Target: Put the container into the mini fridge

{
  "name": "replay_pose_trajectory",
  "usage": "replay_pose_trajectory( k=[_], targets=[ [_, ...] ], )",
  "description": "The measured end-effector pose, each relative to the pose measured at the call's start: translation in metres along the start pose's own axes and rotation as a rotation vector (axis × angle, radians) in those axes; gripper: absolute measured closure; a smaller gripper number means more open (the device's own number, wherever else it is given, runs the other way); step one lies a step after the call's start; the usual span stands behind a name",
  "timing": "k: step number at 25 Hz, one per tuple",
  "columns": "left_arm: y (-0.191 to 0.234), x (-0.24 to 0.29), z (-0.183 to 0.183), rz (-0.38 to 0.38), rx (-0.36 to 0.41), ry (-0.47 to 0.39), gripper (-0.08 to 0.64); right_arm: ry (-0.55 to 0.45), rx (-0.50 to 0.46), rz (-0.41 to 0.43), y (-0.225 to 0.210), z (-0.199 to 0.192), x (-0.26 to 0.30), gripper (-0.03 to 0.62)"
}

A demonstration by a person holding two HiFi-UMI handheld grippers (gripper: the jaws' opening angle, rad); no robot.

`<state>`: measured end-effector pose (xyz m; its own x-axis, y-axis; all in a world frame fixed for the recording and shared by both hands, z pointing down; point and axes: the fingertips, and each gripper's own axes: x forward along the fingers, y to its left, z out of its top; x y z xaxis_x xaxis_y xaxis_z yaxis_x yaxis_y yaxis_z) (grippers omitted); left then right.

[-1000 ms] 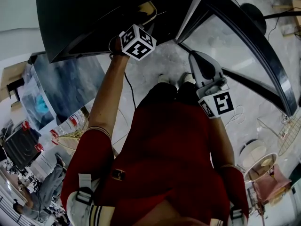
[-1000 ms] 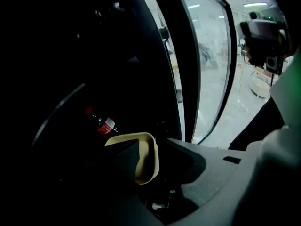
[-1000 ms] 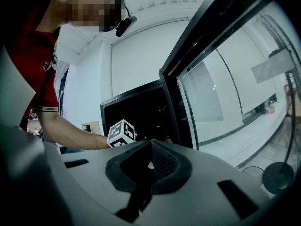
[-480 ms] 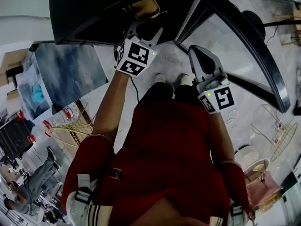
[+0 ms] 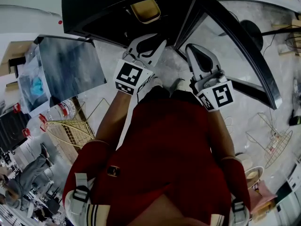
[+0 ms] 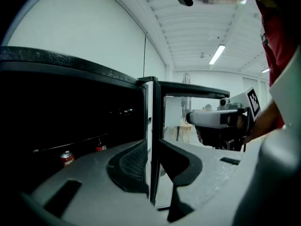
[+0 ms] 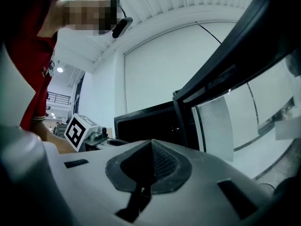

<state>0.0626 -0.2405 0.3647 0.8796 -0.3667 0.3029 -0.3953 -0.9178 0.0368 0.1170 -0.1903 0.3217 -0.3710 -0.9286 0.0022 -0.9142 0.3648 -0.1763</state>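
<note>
Withdrawn since a second earlier: left gripper (image 5: 149,40), then reaching into the cabinet mouth, had come back out to just short of it.

Item one: tan, rounded-square container (image 5: 146,10), set inside the black mini fridge (image 5: 94,8), just beyond the left fingertips and apart from them.

Left fingers: closing, a narrow gap between the pads, nothing within it. Only the fridge's front edge showed far off through the gap.

Right gripper (image 5: 195,53): fingers pressed together, empty, held beside the left gripper. It pointed at the foot of the open glass-fronted door (image 5: 244,46), which swung away to the right of both.

Small red can (image 6: 67,157), a second near it, showed in the dark to the left of the left fingers. Whether shelved or reflected could not be told.

Beneath the fingers: grey marbled floor (image 5: 169,65).

Well to the left of them: gold wire basket (image 5: 70,131) and blue-grey framed panel (image 5: 70,65).
</note>
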Motion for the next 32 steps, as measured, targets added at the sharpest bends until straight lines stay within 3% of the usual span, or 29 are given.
replay_pose_trajectory(
  k=[4, 11, 25, 32],
  targets=[
    [-0.01, -0.014, 0.015, 0.029, -0.047, -0.069, 0.523, -0.009, 0.007, 0.033, 0.004, 0.006, -0.004, 0.594],
    [-0.024, -0.04, 0.035, 0.058, -0.041, -0.146, 0.554, -0.033, 0.012, 0.078, 0.022, 0.017, -0.009, 0.594],
    [-0.052, -0.062, 0.038, 0.061, -0.047, -0.205, 0.554, -0.05, 0.03, 0.107, 0.043, 0.019, -0.025, 0.594],
    [-0.045, -0.071, 0.037, 0.075, -0.055, -0.223, 0.554, -0.048, 0.023, 0.112, 0.05, 0.016, -0.021, 0.594]
  ],
)
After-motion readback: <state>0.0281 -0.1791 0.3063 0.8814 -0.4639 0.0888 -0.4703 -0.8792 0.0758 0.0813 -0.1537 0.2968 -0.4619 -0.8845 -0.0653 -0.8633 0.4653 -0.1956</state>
